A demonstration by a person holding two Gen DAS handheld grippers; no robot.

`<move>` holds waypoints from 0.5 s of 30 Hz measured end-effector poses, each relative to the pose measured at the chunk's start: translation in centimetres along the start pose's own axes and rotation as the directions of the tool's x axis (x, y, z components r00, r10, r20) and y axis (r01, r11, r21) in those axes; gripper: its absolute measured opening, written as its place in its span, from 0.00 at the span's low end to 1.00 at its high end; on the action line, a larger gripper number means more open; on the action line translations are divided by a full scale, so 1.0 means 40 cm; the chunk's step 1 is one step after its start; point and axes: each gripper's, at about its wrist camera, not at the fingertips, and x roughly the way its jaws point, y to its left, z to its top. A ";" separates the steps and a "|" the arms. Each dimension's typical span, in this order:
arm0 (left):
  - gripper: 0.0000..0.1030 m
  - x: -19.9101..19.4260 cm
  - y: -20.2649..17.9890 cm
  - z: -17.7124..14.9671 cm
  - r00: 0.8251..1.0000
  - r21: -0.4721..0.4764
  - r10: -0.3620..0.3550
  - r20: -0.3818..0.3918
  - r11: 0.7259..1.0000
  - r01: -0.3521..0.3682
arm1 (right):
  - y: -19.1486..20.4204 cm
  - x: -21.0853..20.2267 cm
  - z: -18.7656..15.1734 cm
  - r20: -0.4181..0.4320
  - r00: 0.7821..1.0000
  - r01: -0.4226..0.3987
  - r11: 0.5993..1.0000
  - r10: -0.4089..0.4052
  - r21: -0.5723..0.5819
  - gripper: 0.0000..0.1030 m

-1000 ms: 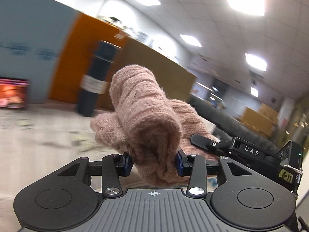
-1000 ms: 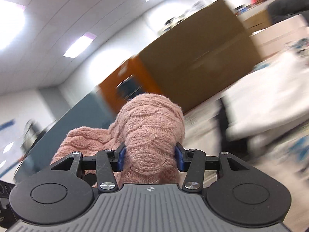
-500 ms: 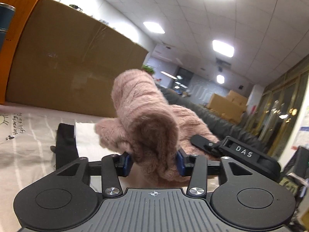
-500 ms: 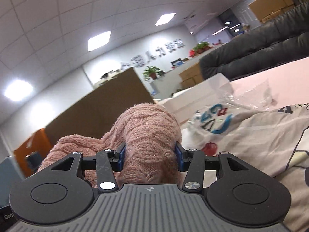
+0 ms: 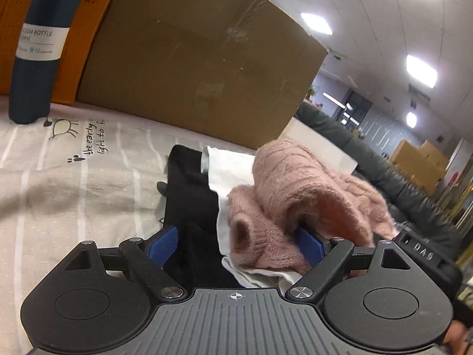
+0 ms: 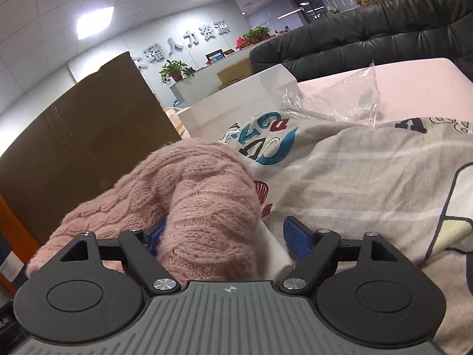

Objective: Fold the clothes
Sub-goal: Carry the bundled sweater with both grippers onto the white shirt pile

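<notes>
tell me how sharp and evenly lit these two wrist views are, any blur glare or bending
Left wrist: mostly sharp, bottle label readable, ceiling panels blown out, cardboard box edges bowed by fisheye. Right wrist: pink sweater knit crisp, ceiling light glaring, sofa curved, plastic wrap glinting.

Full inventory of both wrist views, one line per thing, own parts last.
pink knit sweater: 1, pink, bundled on the folded pile, between both claws
white garment: 1, white, under the sweater
black garment: 1, black, folded, left of the white one
printed bedsheet: 1, grey-white striped, covering the surface
blue bottle: 1, dark blue, upright, far left
cardboard box: 1, brown, behind the pile
plastic wrap: 1, clear, crumpled, far right
sofa: 1, black, background
left claw: open, sweater against one pad
right claw: open around the sweater
</notes>
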 end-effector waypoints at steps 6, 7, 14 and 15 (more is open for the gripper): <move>0.91 -0.107 0.015 0.017 0.997 0.006 -0.011 0.076 1.000 0.011 | 0.010 -0.083 -0.020 0.128 0.991 0.038 0.999 -0.038 0.008 0.92; 0.93 -0.132 0.027 0.021 0.995 0.010 -0.005 0.101 1.000 0.004 | 0.018 -0.106 -0.026 0.168 0.983 0.077 0.997 -0.076 0.001 0.93; 0.98 -0.287 0.068 0.050 0.977 0.122 -0.043 0.208 0.992 0.017 | 0.157 -0.283 -0.104 0.271 0.961 0.107 0.974 -0.049 -0.202 0.96; 0.98 -0.307 0.072 0.053 0.974 0.145 -0.051 0.219 0.989 0.019 | 0.185 -0.308 -0.118 0.260 0.965 0.078 0.970 -0.016 -0.229 0.97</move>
